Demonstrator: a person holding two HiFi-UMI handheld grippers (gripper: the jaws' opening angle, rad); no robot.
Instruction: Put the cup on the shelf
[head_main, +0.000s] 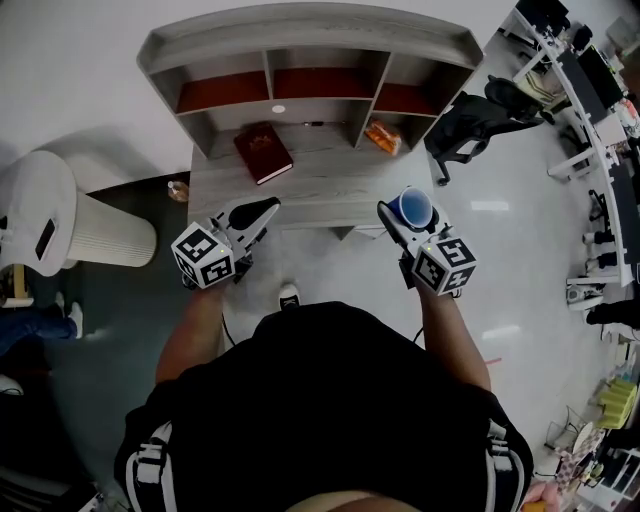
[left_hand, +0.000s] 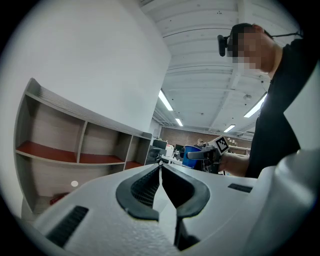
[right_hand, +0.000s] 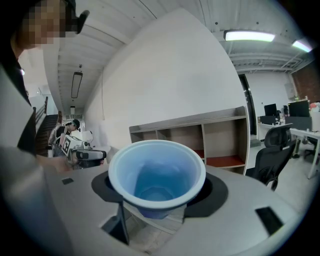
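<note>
Holding the cup (right_hand: 157, 172), right gripper (head_main: 402, 218) points slightly down; left gripper (head_main: 262, 210) level, fingers (left_hand: 145, 187) together

One overhead view and two tongs-mounted views of the same shelf (head_main: 300, 35).
The head camera looks steeply down past the person's body onto the left tongs (head_main: 262, 212), the right tongs (head_main: 400, 210) and the shelf ahead. Each tongs camera rides close behind its own jaws, facing roughly level toward that shelf, and catches the other tongs off to one side.
</note>
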